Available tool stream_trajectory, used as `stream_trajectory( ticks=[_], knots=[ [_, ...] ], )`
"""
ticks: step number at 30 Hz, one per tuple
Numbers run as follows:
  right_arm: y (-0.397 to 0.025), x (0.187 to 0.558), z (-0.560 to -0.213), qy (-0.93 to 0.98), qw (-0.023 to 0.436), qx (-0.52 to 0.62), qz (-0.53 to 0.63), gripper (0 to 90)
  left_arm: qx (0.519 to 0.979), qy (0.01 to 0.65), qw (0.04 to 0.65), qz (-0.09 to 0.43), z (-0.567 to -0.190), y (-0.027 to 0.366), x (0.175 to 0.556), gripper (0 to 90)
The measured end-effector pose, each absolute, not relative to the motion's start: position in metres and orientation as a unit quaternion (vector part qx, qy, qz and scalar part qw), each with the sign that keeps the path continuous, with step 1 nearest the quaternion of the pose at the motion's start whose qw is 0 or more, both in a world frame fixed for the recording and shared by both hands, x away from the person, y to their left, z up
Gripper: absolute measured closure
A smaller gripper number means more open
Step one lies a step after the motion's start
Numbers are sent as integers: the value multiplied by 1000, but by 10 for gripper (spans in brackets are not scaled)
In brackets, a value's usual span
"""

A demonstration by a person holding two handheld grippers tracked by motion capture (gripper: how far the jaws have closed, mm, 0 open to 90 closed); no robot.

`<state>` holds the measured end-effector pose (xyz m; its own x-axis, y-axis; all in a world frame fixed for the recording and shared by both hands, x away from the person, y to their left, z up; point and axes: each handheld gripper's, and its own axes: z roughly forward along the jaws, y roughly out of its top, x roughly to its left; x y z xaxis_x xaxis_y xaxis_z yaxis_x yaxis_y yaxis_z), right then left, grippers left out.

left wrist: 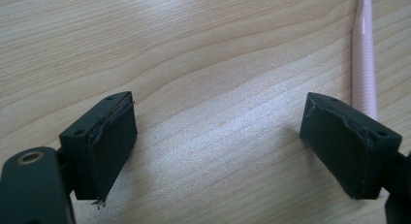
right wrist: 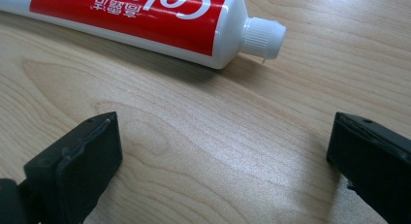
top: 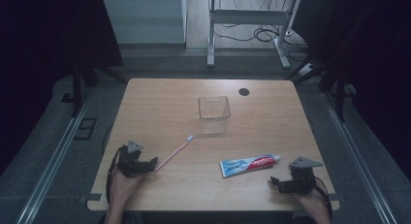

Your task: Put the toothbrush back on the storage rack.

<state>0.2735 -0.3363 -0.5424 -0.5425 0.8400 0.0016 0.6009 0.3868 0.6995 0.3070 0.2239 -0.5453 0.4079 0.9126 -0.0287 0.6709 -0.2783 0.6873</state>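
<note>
The left claw rests low on the table at about 8 o'clock, jaws spread wide with nothing between them; in the left gripper view only bare wood lies in the gap. The pink toothbrush lies just beside its outer jaw, the handle end touching or nearly so, and slants away toward 1 o'clock. The right claw sits at about 4 o'clock, also wide open and empty. The toothpaste tube lies flat just ahead of it, white cap nearest, not touched. A clear plastic cup stands upright near the table's centre, well apart from both claws, with nothing between.
</note>
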Motion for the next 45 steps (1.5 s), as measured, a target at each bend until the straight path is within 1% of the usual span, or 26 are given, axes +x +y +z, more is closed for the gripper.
stream_trajectory(
  ticks=[10, 17, 25, 27, 39, 45],
  knots=[
    [-336, 274, -542, 813, 180, 443, 332, 0, 783, 506, 312, 184, -543, 224, 308, 162],
    [-336, 274, -542, 813, 180, 443, 332, 0, 790, 504, 308, 166, -538, 223, 309, 186],
    [-336, 274, -542, 812, 181, 445, 332, 0, 808, 488, 293, 151, -528, 214, 314, 189],
    [-336, 274, -542, 812, 181, 445, 332, 0, 813, 483, 290, 148, -525, 214, 314, 209],
    [-336, 274, -542, 811, 182, 446, 331, 0, 833, 463, 268, 141, -512, 213, 318, 216],
    [-336, 274, -542, 811, 182, 446, 331, 0, 844, 453, 257, 128, -507, 208, 323, 217]
  ],
)
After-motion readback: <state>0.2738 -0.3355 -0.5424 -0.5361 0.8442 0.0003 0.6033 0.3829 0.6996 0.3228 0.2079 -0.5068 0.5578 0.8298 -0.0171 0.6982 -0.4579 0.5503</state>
